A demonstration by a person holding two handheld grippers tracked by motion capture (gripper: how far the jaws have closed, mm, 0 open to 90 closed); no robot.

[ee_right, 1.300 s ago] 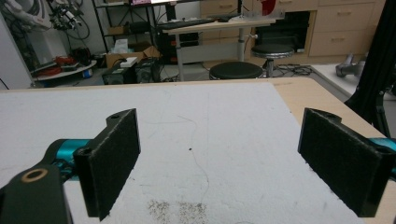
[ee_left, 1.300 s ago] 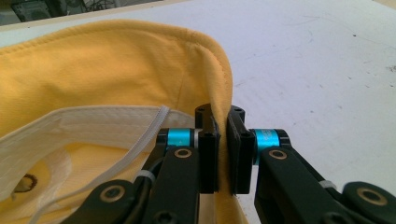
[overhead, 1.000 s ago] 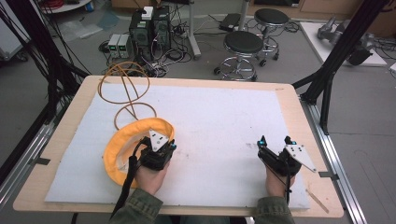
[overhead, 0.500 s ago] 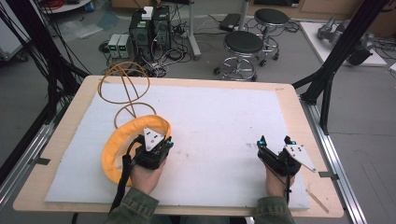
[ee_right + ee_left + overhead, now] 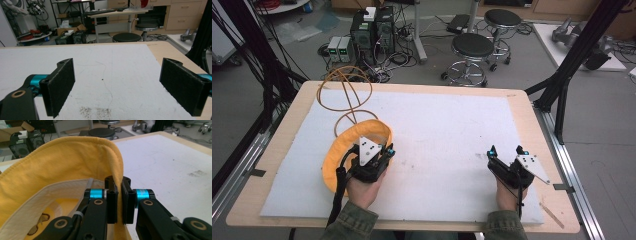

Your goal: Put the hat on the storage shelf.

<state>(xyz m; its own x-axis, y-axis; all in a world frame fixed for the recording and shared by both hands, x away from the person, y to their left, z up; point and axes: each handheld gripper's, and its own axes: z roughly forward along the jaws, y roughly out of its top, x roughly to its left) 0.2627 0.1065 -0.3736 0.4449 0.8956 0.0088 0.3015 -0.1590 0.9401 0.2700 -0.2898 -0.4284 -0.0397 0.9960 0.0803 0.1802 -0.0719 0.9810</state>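
A yellow cloth hat [image 5: 343,144] lies on the left part of the white mat, its pale inner band and a printed lining showing in the left gripper view. My left gripper [image 5: 388,151] is at the hat's right edge, shut on the upright yellow rim [image 5: 115,157]; the jaws [image 5: 119,185] pinch the fabric between their pads. At the mat's front right, my right gripper [image 5: 506,150] is open and rests low over the mat. In the right gripper view, bare mat lies between the wide-apart pads of the right gripper [image 5: 117,65].
An orange cable [image 5: 343,92] loops across the table's far left corner, just behind the hat. The white mat [image 5: 442,120] covers most of the wooden table [image 5: 532,107]. Black frame posts [image 5: 564,82] stand at both sides, with stools [image 5: 472,47] and electronics beyond.
My left hand has shifted slightly left and toward the front edge, taking the hat's rim with it. The right gripper has stayed in place, open.
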